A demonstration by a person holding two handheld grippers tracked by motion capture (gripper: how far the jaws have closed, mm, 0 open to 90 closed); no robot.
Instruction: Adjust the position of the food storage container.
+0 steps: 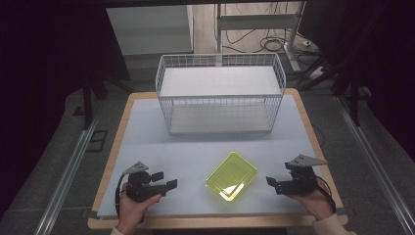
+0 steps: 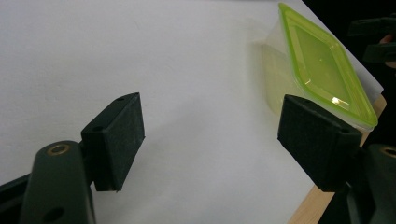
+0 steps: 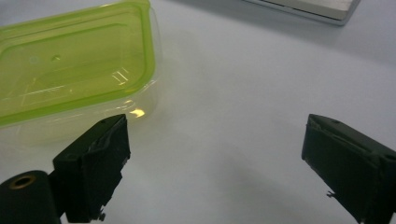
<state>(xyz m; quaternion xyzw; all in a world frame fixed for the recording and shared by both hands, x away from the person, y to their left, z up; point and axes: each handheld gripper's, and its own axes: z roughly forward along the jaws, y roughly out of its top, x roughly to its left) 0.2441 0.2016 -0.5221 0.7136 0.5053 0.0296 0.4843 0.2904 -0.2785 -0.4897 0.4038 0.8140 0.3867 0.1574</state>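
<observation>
Two grippers under my remote watch, both with jaws spread and nothing between them. Item one: left gripper (image 1: 166, 179), lower left of the high view, resting low over the table (image 1: 147, 132). Item two: right gripper (image 1: 270, 182), lower right, mirrored toward the centre. Item three: green-lidded container (image 1: 232, 176), flat on the table, lower centre, between the two and apart from both; I judge this flanking stance readies a pickup. Item four: white wire basket (image 1: 220, 93), upper centre, a likely destination.
</observation>
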